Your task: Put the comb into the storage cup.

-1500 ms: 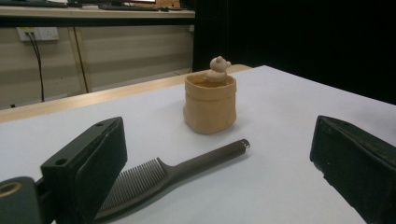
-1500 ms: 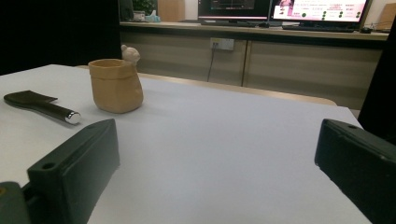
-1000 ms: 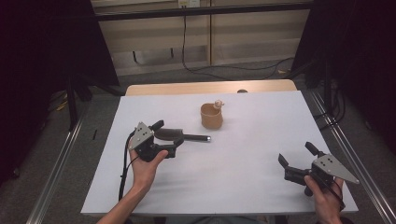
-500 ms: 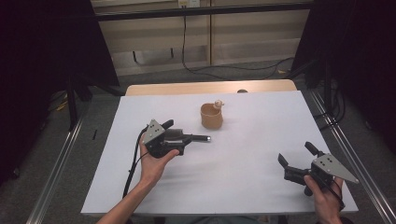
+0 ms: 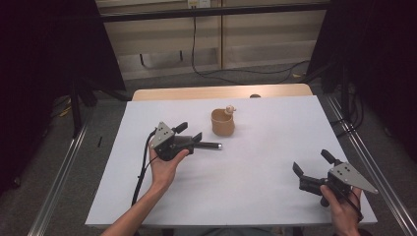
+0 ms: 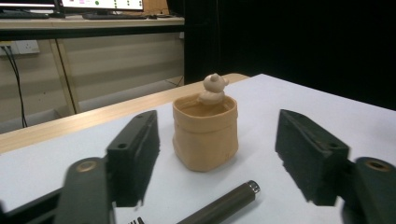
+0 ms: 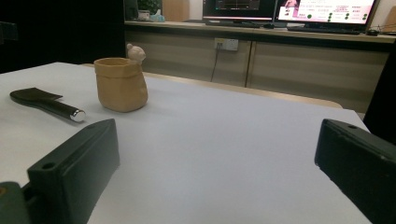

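On the table, high view: left hand-held gripper (image 5: 194,141) lies low over a dark pen (image 5: 210,145), just short of the tan pot (image 5: 223,123); right hand-held gripper (image 5: 314,169) waits well apart.
Left gripper view: jaws wide, holding nothing, pen between them, likely lining up a grasp.
Right gripper view: jaws wide, holding nothing, facing the pot.

Cup (image 5: 223,123) mid-table, pen (image 5: 209,145) just before it, figurine (image 5: 229,108) on cup's far rim
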`<move>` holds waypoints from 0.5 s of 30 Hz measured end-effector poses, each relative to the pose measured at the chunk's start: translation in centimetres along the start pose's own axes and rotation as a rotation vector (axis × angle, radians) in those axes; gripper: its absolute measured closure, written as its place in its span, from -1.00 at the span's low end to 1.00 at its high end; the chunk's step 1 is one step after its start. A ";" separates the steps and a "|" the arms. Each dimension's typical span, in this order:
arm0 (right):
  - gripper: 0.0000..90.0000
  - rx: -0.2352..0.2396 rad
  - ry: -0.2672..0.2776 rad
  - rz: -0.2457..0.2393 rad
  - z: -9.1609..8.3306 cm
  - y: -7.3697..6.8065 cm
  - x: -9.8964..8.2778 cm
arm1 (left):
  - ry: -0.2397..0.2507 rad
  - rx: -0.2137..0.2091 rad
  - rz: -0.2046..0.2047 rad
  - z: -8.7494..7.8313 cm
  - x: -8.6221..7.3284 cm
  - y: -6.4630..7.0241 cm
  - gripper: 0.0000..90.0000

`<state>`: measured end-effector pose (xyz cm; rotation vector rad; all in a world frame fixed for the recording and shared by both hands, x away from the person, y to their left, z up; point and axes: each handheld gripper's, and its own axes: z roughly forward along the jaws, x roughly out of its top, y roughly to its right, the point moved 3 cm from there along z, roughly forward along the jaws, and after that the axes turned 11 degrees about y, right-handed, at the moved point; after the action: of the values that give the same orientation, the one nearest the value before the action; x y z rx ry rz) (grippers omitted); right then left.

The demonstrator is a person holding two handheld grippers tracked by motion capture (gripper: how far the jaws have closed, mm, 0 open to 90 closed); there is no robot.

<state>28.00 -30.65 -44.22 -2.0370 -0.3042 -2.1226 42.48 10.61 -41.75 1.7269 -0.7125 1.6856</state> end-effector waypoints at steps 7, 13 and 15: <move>-1.00 0.002 -0.001 0.000 0.0 0.0 0.0 | -0.015 -0.027 -0.018 0.6 0.1 -0.1 0.26; -1.00 0.005 -0.001 -0.001 0.0 0.0 0.0 | -0.056 -0.051 -0.009 1.3 -0.3 -0.2 0.71; -1.00 0.004 -0.001 -0.001 0.0 0.0 0.0 | -0.061 -0.054 -0.014 1.5 -0.5 -0.1 0.87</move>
<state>27.97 -30.64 -44.23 -2.0361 -0.3096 -2.1197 43.53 9.56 -42.21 1.7485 -0.7646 1.5955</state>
